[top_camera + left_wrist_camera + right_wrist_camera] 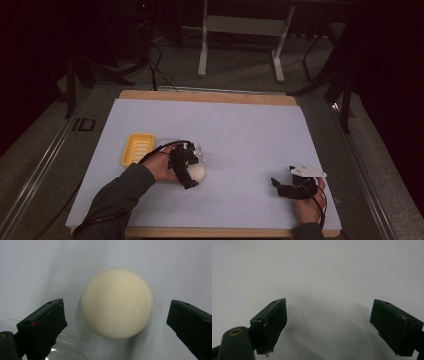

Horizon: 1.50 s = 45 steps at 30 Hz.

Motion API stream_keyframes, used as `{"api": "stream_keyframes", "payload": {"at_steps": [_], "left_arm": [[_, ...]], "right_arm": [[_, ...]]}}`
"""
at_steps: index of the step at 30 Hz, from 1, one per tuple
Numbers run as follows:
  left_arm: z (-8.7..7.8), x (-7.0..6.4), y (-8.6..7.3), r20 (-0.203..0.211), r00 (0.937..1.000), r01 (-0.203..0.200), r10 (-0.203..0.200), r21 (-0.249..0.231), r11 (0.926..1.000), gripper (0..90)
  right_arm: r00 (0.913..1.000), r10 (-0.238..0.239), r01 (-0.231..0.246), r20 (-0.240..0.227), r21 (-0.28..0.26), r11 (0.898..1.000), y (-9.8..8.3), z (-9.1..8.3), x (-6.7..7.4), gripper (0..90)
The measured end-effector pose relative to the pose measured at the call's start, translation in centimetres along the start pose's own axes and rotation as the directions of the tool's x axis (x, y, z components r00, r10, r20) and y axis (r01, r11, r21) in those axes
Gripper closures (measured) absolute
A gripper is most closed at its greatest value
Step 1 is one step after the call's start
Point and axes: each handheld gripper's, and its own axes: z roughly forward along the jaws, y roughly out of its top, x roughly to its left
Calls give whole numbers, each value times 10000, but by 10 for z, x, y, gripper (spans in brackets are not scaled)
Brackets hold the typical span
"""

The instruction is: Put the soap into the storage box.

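Soap bar (117, 303), cream and round, lying flat on the pale sheet (240, 130) midway between the 2 wide-spread jaws of the left gripper (116, 322), neither jaw touching it, a gap of bare sheet on each side. Faint embossed lettering across the bar's top, too soft to read. Clear plastic lid (72, 348) at the bottom edge of the left gripper view, just beside the left-hand jaw. From the high view, left gripper (186, 167) over the same soap bar (196, 172) in the near-left part of the sheet, hand (162, 167) and dark sleeve behind it. Right gripper (285, 186) near the front right corner, close to the sheet's near edge, hand (307, 205) behind; in its own view, jaws of the right gripper (327, 325) spread wide on nothing, bare sheet between them. Farther back, yellow soap dish (138, 148), ribbed, left of the soap and near the sheet's left edge. Beyond that, broad open sheet through the middle and far right, then the wooden table edge (207, 96) along the far side.
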Motion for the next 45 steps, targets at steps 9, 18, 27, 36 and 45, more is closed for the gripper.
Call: {"api": "stream_keyframes", "payload": {"at_steps": [9, 18, 27, 36, 45], "left_arm": [[4, 3, 5, 113, 9999, -22, 19, 216, 9998, 23], [14, 7, 8, 289, 9996, 34, -53, 661, 9978, 25], [19, 9, 11, 370, 9993, -108, 74, 921, 9957, 71], [23, 10, 15, 761, 9969, -302, 208, 1250, 9917, 137], [28, 10, 21, 856, 9956, -516, 380, 1635, 9852, 150]], "right_arm": [[10000, -3, 3, 22, -7, 10000, 0, 0, 0, 140], [10000, 12, -12, 31, -3, 10000, 0, 0, 0, 140], [10000, -14, 14, 46, -7, 10000, 0, 0, 0, 140], [10000, 3, -3, 37, -14, 10000, 0, 0, 0, 140], [10000, 4, -4, 34, -12, 10000, 0, 0, 0, 139]]}}
